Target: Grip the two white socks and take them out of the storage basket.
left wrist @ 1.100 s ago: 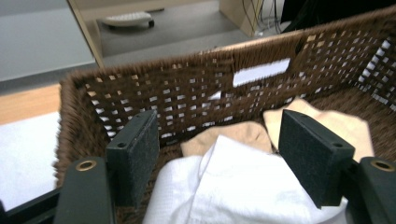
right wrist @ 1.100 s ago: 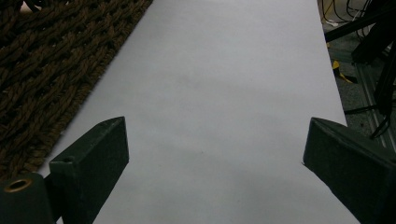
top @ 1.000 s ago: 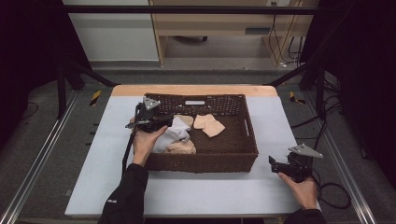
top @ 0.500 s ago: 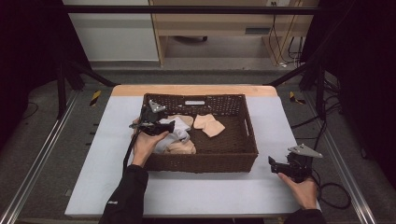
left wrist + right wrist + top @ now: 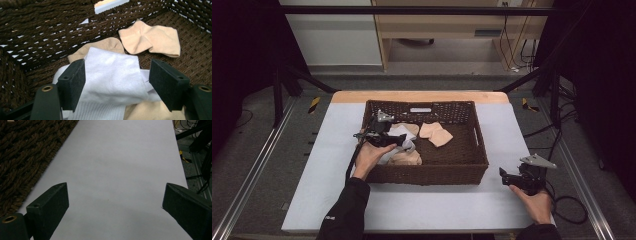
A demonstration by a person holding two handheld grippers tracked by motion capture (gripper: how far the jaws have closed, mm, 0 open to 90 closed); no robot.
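Observation:
A dark wicker basket [image 5: 427, 172] stands in the middle of the table with several socks in it. My left gripper [image 5: 405, 142] reaches into its left half. A white sock [image 5: 112, 75] lies between the two pads; the jaws have just closed a little, and the left pad [image 5: 75, 75] touches the sock's edge while the right pad stands just off it. A beige sock [image 5: 150, 40] lies farther along the basket floor, and another beige one [image 5: 404, 159] lies under the white sock. My right gripper [image 5: 115, 195] rests open on the table, right of the basket [image 5: 22, 152].
The white table [image 5: 437, 205] has bare room in front of the basket and on both sides. The basket's far wall [image 5: 50, 30] rises close behind the socks. A cable [image 5: 569, 207] trails from the right gripper [image 5: 504, 175] near the table's right edge.
My left gripper has moved a little to the right, deeper into the basket, over the white sock. The right hand has stayed where it was.

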